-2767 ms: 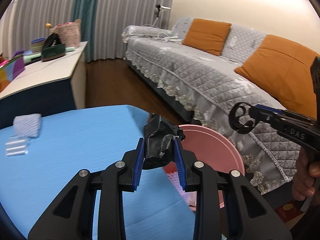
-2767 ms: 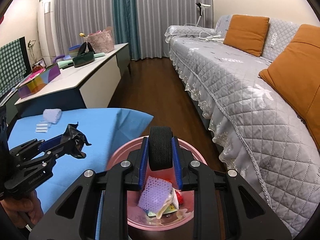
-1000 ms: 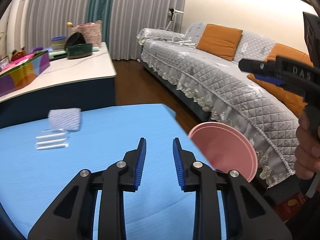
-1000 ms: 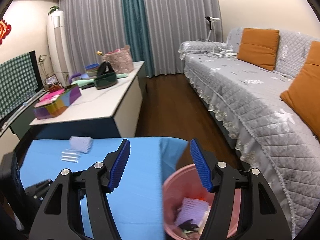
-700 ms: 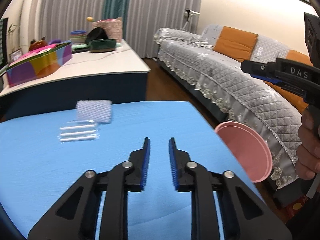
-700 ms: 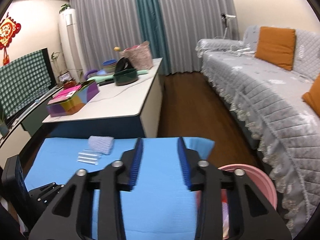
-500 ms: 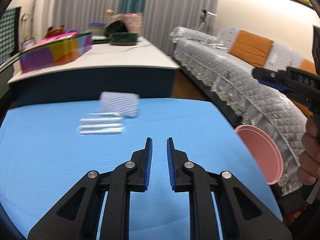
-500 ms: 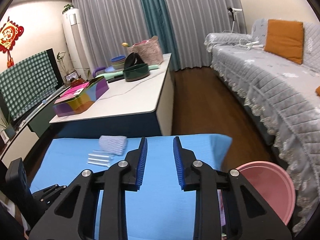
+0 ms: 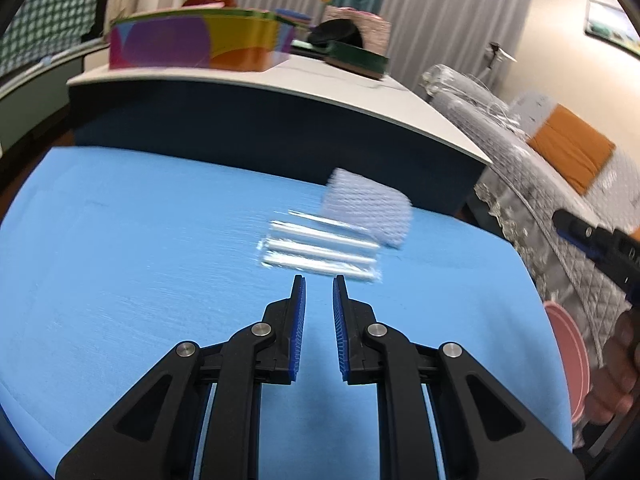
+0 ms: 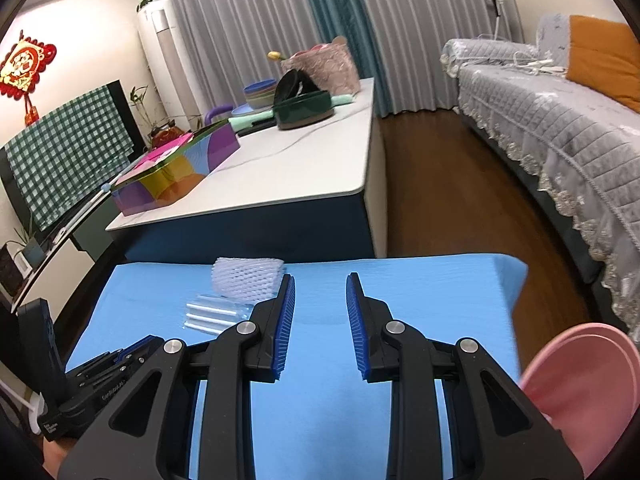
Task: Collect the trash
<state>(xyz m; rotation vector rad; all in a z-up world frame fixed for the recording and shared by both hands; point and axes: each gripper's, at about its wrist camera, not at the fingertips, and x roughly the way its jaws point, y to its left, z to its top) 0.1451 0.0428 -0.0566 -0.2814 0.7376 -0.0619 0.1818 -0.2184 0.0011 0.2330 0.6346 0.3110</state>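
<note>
A clear packet of white sticks point(image 9: 320, 252) lies on the blue table point(image 9: 120, 260), with a pale purple foam net point(image 9: 368, 210) just behind it. My left gripper point(image 9: 318, 284) hovers close in front of the packet, its jaws narrowly apart with nothing between them. In the right wrist view the foam net point(image 10: 248, 280) and the packet point(image 10: 212, 314) sit left of my right gripper point(image 10: 320, 280), which is open and empty. The left gripper point(image 10: 120, 360) shows at the lower left. The pink bin point(image 10: 580, 380) stands off the table's right edge.
Behind the table stands a white-topped cabinet point(image 10: 300, 168) with a colourful box point(image 10: 176, 172) and a green bowl point(image 10: 304, 110). A grey sofa point(image 10: 560, 120) with orange cushions runs along the right, across a strip of wood floor point(image 10: 460, 200). The pink bin point(image 9: 568, 360) and a hand point(image 9: 616, 380) show at the right.
Both grippers let go of their black trash at the pink bin, then swung left over the blue table toward the packet and foam net. Both sets of jaws have narrowed.
</note>
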